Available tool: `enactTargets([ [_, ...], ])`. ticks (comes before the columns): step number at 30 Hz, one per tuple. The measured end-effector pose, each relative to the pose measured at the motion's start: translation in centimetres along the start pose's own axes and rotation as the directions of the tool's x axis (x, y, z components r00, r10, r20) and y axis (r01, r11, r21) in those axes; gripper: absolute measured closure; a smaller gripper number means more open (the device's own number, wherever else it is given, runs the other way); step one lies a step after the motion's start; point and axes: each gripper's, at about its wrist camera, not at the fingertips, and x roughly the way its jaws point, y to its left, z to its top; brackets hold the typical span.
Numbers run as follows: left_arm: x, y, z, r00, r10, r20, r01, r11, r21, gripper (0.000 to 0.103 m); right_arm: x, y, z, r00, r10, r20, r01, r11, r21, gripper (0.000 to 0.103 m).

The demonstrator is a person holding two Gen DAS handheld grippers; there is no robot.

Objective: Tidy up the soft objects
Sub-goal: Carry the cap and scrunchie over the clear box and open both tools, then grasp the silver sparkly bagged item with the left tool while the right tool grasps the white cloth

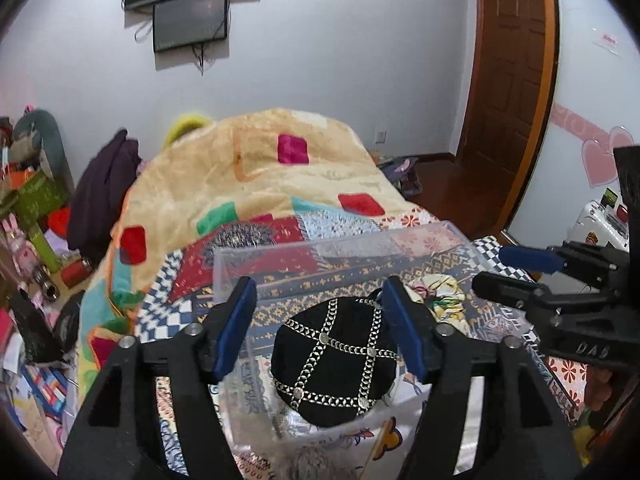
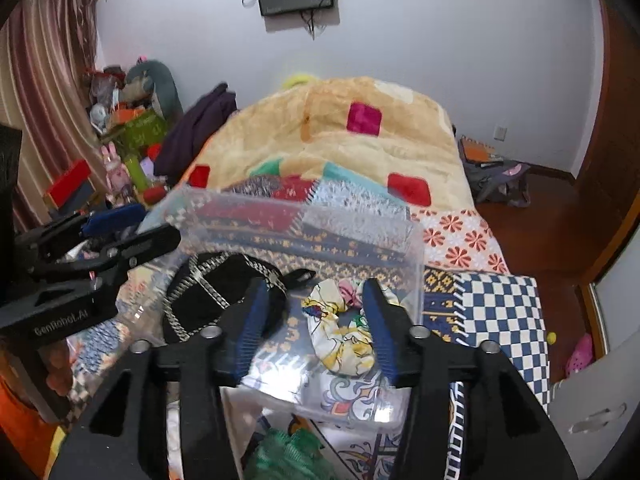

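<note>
A clear plastic box (image 1: pixel 304 256) stands on the patterned bed cover; it also shows in the right wrist view (image 2: pixel 416 280). Inside lie a black cap with silver chain pattern (image 1: pixel 334 360) (image 2: pixel 208 292) and a yellow-white floral scrunchie (image 1: pixel 442 296) (image 2: pixel 340 332). My left gripper (image 1: pixel 320 320) is open above the box, its fingers either side of the cap. My right gripper (image 2: pixel 316 320) is open over the box, its right finger beside the scrunchie. A green mesh item (image 2: pixel 288 456) lies in front of the box, partly hidden.
A beige blanket with coloured squares (image 1: pixel 248 168) is heaped on the bed behind the box. A dark purple garment (image 1: pixel 100 188) hangs at the bed's left side. Cluttered boxes and toys (image 2: pixel 128 136) fill the left. A wooden door (image 1: pixel 508 80) and floor lie right.
</note>
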Motion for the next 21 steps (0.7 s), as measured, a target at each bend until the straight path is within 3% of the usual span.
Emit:
enactTargets([
  [5, -3.0, -0.1, -0.3, 0.999, -0.005, 0.048, 0.004, 1.000, 0.007, 0.017, -2.7, 0.3, 0.1, 0.998, 0.016, 0.057, -0.016, 1.000, -0.002, 0.046],
  [9, -5.2, 0.5, -1.0, 0.997, -0.024, 0.071, 0.026, 0.999, -0.029, 0.012, -5.1, 1.0, -0.6, 0.994, 0.024, 0.107, -0.022, 1.000, -0.021, 0.041],
  [13, -6.5, 1.1, -2.4, 0.997, -0.030, 0.072, 0.033, 0.998, -0.047, 0.011, -6.4, 1.9, -1.6, 0.991, 0.047, 0.122, -0.043, 0.998, -0.035, 0.038],
  [15, -6.7, 1.2, -3.2, 0.998, -0.022, 0.062, 0.025, 0.999, -0.043, 0.010, -6.5, 2.3, -2.2, 0.991, 0.048, 0.121, -0.043, 0.998, -0.044, 0.031],
  [21, -6.1, 1.6, -6.5, 1.000, -0.004, -0.005, 0.004, 0.999, -0.038, 0.011, -5.2, 3.6, -4.3, 0.996, 0.045, 0.073, -0.040, 0.996, -0.076, 0.031],
])
